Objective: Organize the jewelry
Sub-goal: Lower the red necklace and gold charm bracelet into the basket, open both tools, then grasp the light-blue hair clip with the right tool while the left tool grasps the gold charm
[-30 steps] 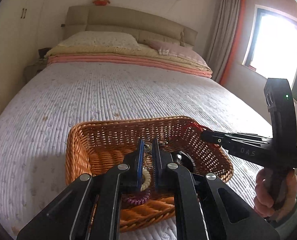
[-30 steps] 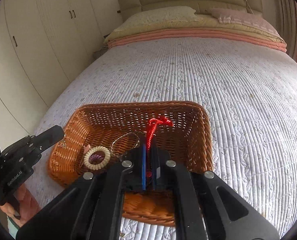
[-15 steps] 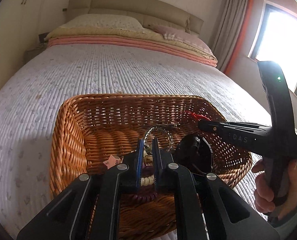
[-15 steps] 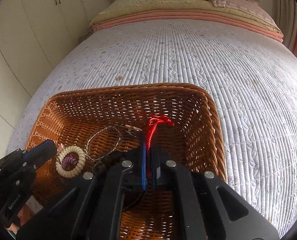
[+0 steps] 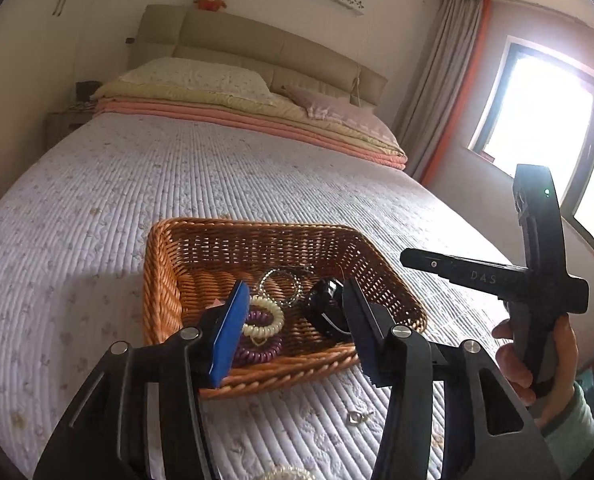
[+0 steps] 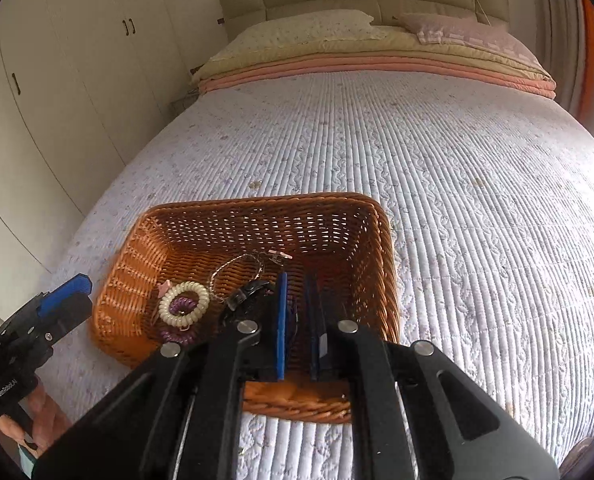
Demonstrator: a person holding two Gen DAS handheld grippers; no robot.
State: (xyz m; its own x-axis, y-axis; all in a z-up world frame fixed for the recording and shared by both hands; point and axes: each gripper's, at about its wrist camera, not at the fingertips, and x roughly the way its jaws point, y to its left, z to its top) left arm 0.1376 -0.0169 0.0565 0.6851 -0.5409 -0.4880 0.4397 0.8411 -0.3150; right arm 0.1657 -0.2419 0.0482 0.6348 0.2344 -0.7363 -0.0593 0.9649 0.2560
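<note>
A brown wicker basket (image 5: 165,280) (image 6: 377,248) sits on the quilted bed. In it lie a cream coil band (image 5: 264,316) (image 6: 185,302) over a purple coil band (image 5: 259,350) (image 6: 177,334), a thin chain bracelet (image 5: 281,286) (image 6: 239,268) and a black watch (image 5: 327,306) (image 6: 245,292). My left gripper (image 5: 293,300) is open and empty above the basket's near side. My right gripper (image 6: 297,308) is slightly open and empty over the basket's right part; the red cord is hidden.
A small metal clasp (image 5: 357,417) lies on the quilt in front of the basket. A pearl strand (image 5: 285,473) shows at the bottom edge. Pillows and folded blankets (image 6: 377,48) lie at the headboard. Wardrobe doors (image 6: 77,72) stand left, a window (image 5: 537,120) right.
My left gripper has opened and pulled back from the basket. My right gripper has opened slightly and the red cord no longer shows between its fingers.
</note>
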